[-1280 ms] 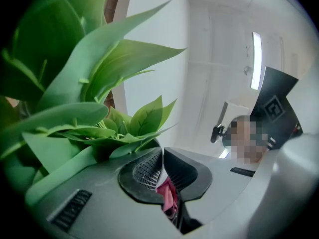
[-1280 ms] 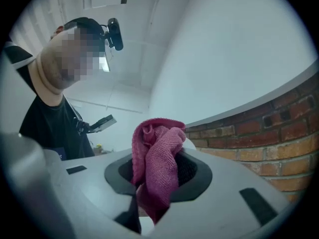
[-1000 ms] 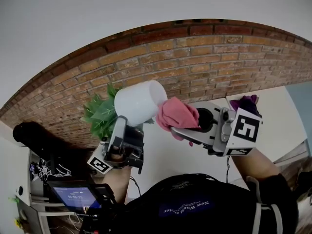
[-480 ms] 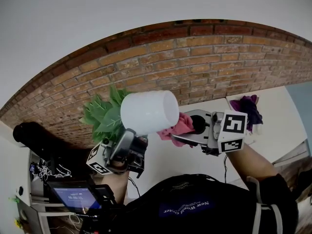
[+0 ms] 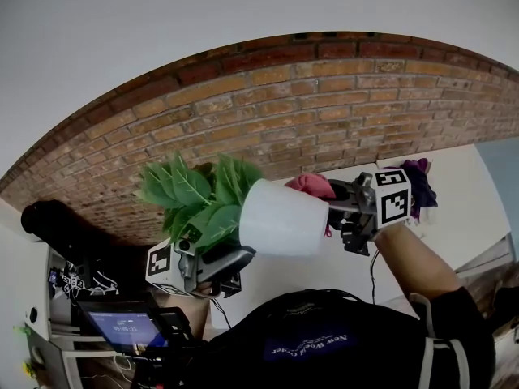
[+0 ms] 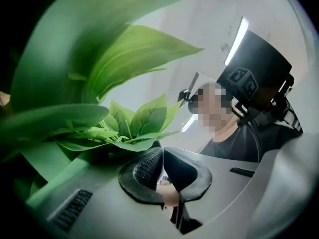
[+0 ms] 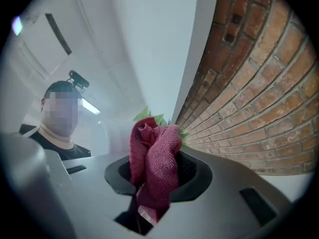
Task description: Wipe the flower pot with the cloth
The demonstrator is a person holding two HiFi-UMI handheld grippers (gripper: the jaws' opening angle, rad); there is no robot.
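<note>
Left hand-held gripper (image 5: pixel 235 258) is clamped on the rim of the flower pot (image 5: pixel 284 217), holding it up sideways, leaves (image 5: pixel 190 193) to the pot's left. The cloth (image 5: pixel 308 185) looks pressed on the pot's upper right, pinched in the right hand-held gripper (image 5: pixel 334 199). I'd grip the rim tight and wipe round with steady pressure.

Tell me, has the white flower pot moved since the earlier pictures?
Yes. In the head view the flower pot has moved right and down, further below the brick wall.
</note>
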